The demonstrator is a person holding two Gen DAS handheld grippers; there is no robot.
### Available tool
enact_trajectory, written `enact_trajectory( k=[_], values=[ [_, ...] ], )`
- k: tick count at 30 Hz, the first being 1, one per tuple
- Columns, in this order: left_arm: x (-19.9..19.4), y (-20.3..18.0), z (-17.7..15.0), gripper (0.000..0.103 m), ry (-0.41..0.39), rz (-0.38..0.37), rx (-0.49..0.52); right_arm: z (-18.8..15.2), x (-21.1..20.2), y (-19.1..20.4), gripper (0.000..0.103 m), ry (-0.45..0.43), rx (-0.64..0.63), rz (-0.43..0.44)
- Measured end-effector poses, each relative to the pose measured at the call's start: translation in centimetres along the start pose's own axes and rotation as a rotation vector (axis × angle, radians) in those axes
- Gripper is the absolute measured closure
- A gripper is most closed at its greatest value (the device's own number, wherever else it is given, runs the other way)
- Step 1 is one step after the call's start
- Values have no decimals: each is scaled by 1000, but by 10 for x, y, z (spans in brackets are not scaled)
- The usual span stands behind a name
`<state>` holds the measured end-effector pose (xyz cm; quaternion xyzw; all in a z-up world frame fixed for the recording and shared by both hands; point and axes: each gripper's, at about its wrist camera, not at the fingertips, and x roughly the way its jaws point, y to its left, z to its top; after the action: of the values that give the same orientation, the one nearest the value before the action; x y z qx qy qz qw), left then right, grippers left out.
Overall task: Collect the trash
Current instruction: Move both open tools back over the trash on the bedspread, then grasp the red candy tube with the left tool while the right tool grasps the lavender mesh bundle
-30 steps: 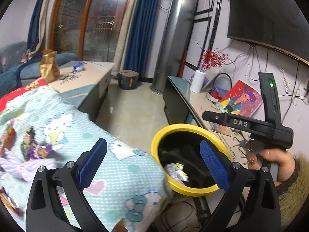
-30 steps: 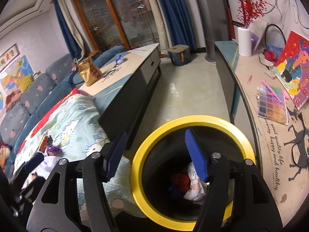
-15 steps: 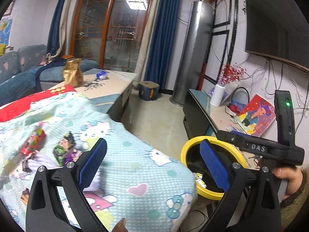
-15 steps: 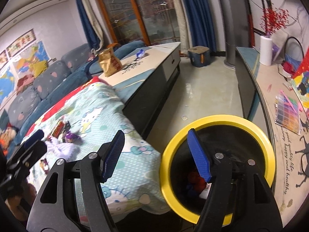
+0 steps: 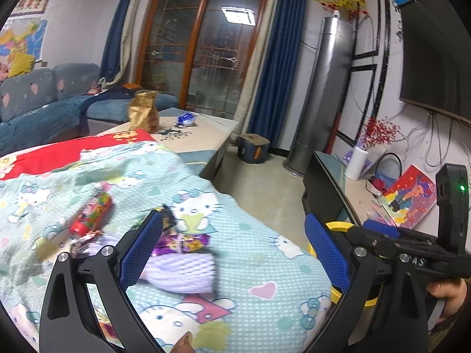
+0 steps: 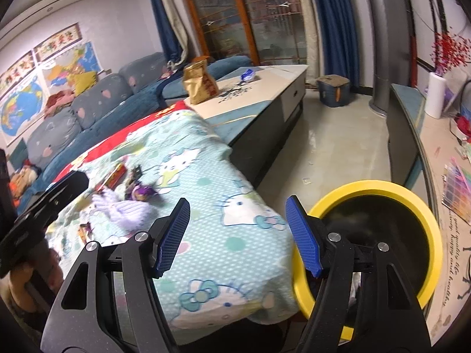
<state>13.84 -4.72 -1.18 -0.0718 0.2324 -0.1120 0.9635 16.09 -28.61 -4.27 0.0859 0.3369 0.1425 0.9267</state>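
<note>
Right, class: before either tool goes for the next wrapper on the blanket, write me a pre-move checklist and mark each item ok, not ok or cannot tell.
1. Left tool open and empty: ok.
2. Right tool open and empty: ok.
3. Trash left on the blanket: ok; purple wrapper and red wrapper lie there.
4. Purple wrapper free of the lilac foam net: cannot tell; they overlap, blurred.
5. Yellow-rimmed bin unblocked: ok.
6. Room left in the bin: cannot tell.
</note>
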Motion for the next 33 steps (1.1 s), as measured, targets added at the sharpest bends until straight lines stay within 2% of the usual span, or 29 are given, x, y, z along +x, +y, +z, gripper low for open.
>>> enact_trajectory(
  k=[17, 26, 33],
  values=[
    [-17, 76, 7, 9, -20, 147, -92, -10, 27, 92, 43, 64, -166, 145],
    [-20, 123, 3, 9, 15, 228, -154, -19, 49, 126, 43, 99, -244, 174],
    [-13, 150, 0, 10, 67, 229, -201, -25, 69, 142, 43, 149, -299, 185]
  ],
)
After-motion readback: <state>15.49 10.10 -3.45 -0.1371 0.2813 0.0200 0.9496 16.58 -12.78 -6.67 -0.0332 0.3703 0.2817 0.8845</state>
